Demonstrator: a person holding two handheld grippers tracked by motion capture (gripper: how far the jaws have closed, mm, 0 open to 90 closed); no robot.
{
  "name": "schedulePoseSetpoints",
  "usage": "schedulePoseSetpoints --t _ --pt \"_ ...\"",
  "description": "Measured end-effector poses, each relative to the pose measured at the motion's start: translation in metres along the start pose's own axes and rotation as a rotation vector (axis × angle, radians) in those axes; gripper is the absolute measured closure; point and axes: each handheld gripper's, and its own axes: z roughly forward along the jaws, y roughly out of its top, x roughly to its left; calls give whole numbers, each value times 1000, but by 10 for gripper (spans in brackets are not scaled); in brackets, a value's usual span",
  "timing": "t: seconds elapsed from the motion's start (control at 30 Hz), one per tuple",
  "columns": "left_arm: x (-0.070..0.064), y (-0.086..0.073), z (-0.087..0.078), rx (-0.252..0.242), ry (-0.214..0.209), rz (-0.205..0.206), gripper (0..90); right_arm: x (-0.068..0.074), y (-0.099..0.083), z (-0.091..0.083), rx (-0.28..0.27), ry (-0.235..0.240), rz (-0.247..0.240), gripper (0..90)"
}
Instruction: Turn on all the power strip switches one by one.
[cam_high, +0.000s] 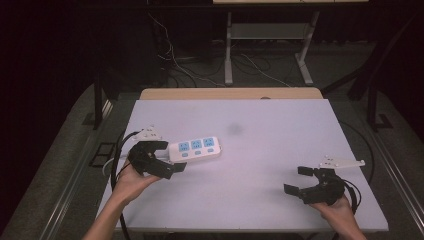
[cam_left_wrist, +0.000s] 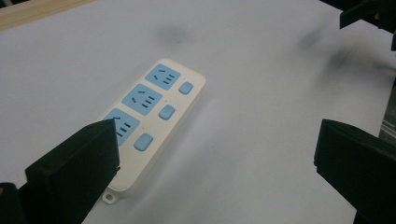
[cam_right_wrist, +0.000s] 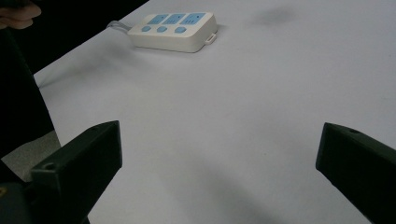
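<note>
A white power strip (cam_high: 196, 148) with three blue sockets and three blue buttons lies flat on the left part of the white table (cam_high: 260, 165). My left gripper (cam_high: 171, 156) is open at the strip's near-left end, and one jaw overlaps that end in the left gripper view. The same strip (cam_left_wrist: 149, 116) runs up and away beside the left gripper's (cam_left_wrist: 217, 140) left jaw, with nothing held. My right gripper (cam_high: 298, 180) stands open over bare table at the near right, far from the strip (cam_right_wrist: 173, 30). The right gripper's (cam_right_wrist: 219, 135) jaws are wide apart.
A faint dark smudge (cam_high: 234, 129) marks the table behind the strip. A wooden edge (cam_high: 230, 93) runs along the table's far side. The strip's cord (cam_right_wrist: 116, 24) leaves over the left edge. Loose cables (cam_high: 200, 70) and table legs (cam_high: 228, 50) stand on the floor beyond.
</note>
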Motion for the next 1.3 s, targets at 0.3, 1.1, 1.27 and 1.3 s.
schedulePoseSetpoints --t 0.3,1.1,1.27,1.3 --pt "11 6 7 52 36 11 0 0 0 0 6 -1 -1 4" --pt "32 11 26 124 84 8 116 0 -1 3 28 -13 -11 4" --pt "35 10 31 136 96 12 220 0 -1 2 24 -10 -11 4" --pt "36 10 32 136 98 14 220 0 -1 2 24 -10 -10 3"
